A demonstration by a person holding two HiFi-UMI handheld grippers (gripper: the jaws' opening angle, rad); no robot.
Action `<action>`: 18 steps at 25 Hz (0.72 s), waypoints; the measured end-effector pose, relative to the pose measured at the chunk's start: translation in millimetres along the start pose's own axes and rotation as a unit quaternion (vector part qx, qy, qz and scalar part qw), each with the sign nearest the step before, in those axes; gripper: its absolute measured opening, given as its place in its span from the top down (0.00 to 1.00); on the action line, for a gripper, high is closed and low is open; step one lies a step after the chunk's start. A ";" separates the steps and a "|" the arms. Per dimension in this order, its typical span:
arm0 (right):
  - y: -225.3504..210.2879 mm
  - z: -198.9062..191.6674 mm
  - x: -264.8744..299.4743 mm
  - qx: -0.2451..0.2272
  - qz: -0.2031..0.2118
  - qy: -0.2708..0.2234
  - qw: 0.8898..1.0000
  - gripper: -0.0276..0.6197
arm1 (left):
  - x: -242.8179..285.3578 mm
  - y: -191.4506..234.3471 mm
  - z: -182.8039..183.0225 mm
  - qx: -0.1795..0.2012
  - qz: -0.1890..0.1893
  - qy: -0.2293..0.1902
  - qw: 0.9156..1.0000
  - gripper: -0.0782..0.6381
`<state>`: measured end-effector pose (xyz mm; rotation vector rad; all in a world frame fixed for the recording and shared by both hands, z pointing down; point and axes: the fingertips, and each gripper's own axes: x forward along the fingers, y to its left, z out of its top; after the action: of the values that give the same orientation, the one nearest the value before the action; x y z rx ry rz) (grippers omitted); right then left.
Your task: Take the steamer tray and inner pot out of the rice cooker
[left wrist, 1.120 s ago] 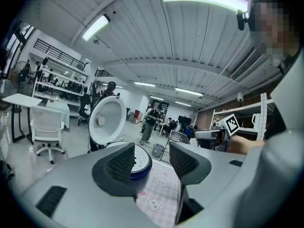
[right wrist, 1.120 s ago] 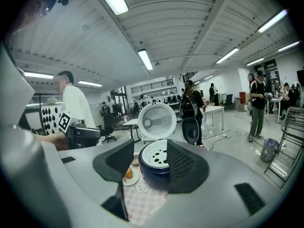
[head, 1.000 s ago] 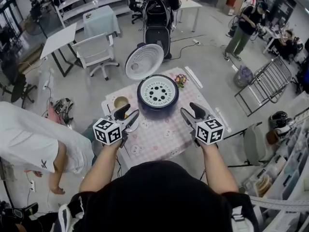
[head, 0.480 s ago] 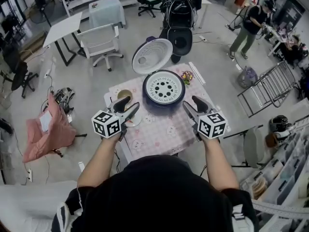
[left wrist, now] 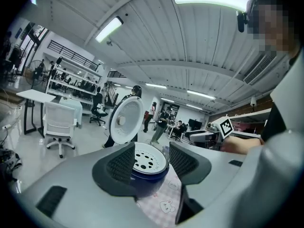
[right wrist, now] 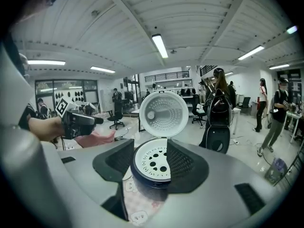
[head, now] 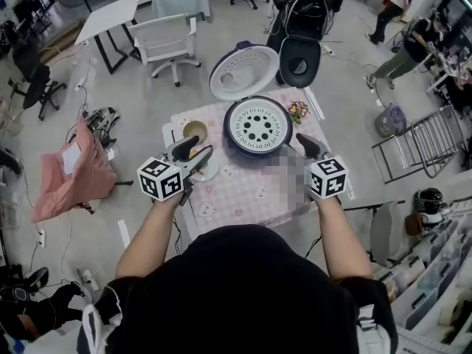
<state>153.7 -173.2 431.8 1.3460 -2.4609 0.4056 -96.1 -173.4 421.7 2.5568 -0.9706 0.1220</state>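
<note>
**Pre-grasp: steamer tray still seated, nothing lifted**

I am holding both grippers over the checked tablecloth (head: 236,198), just short of the rice cooker (head: 257,152).

Left gripper (head: 198,150): fingers are standing apart with nothing between the pads. Through the gap I am sighting the steamer tray (left wrist: 149,158), ahead of the tips and untouched.

Right gripper (head: 299,147): fingers are likewise apart and empty. The same tray is framed between them, again ahead and clear of the pads.

Positions, from my fingertips:
- The cooker is sitting ahead of and between the two grippers, near both sets of tips and touching neither.
- Its lid (head: 244,72) is standing open on the far side, away from my fingers.
- The white perforated tray is lying flat in the cooker's mouth.
- I am not seeing the inner pot. I judge it to be sitting under the tray.
- A small bowl (head: 195,131) is sitting just beyond my left fingertips, beside the cooker.

Step in hand (my judgement): I am lining up for the first removal, the tray. Neither item is out yet.

Next move, as I read it: the fingers need to go onto opposite sides of the tray's rim, close there, and lift straight up. That way the tray clears the cooker's wall and stays off the open lid behind. The rim looks thin, so the bite will be shallow. The tray goes down on the cloth before I go for the pot.
</note>
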 end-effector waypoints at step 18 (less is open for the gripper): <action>35.7 -70.2 118.8 -0.161 0.239 0.185 0.940 0.51 | 18.3 58.3 -36.7 -0.074 0.065 0.002 0.995 0.56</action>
<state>71.6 -218.1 539.4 0.4816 -2.3714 0.3065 -118.2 -209.6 479.0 2.3587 -1.1023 0.0886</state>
